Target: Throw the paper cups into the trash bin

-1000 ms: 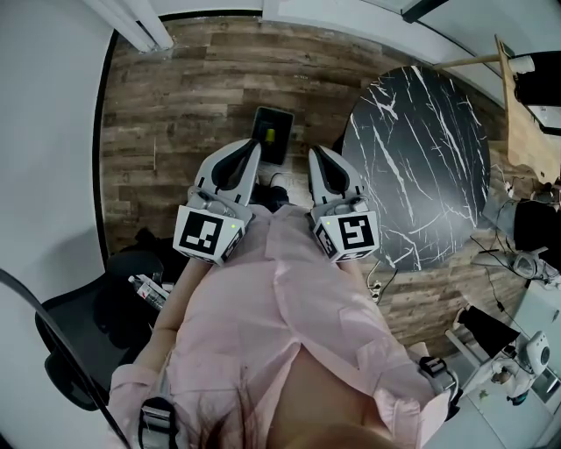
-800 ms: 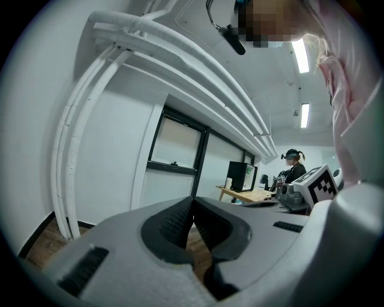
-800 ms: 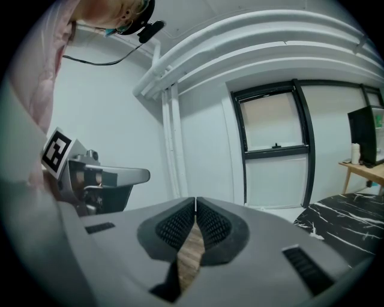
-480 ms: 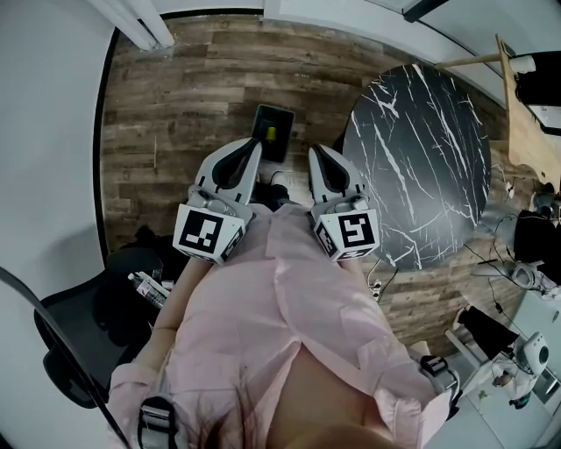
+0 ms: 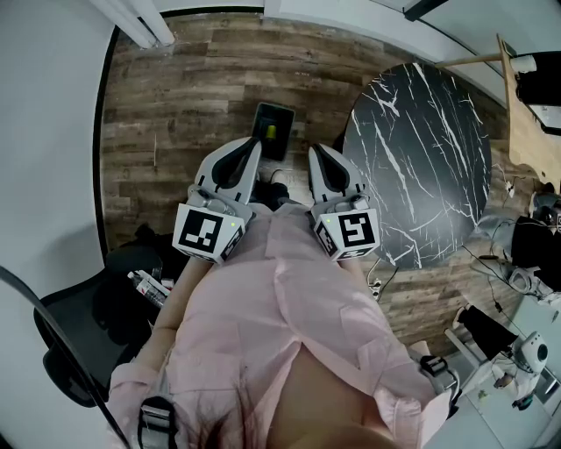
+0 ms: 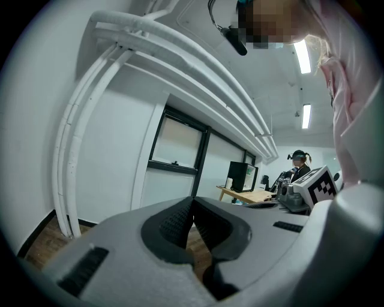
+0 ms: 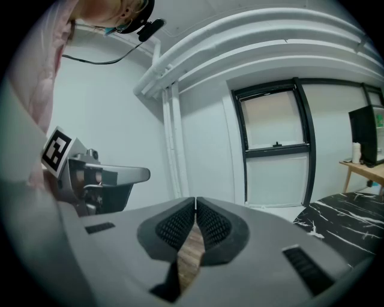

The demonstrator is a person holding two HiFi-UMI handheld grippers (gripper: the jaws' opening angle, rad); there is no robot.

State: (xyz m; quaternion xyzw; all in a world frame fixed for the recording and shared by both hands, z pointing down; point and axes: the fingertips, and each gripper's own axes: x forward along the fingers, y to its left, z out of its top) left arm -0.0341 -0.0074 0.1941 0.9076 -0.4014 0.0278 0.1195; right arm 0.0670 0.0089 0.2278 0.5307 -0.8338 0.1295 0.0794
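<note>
No paper cup shows in any view. A dark rectangular trash bin (image 5: 272,132) stands on the wood floor ahead of me, with something yellow inside it. My left gripper (image 5: 253,146) and right gripper (image 5: 316,153) are held side by side close to my pink shirt, pointing toward the bin. Both are shut with nothing between the pads. In the left gripper view the left gripper (image 6: 193,201) has its jaws meeting at the tips, and floor shows behind them. In the right gripper view the right gripper (image 7: 195,201) is likewise closed tip to tip.
A round black marble table (image 5: 419,158) stands to the right of the bin. A black chair (image 5: 77,344) and a bottle (image 5: 147,290) are at lower left. A wooden desk (image 5: 526,123) is at far right, white pipes (image 5: 140,22) run up the left wall, and another person (image 6: 298,164) stands far off.
</note>
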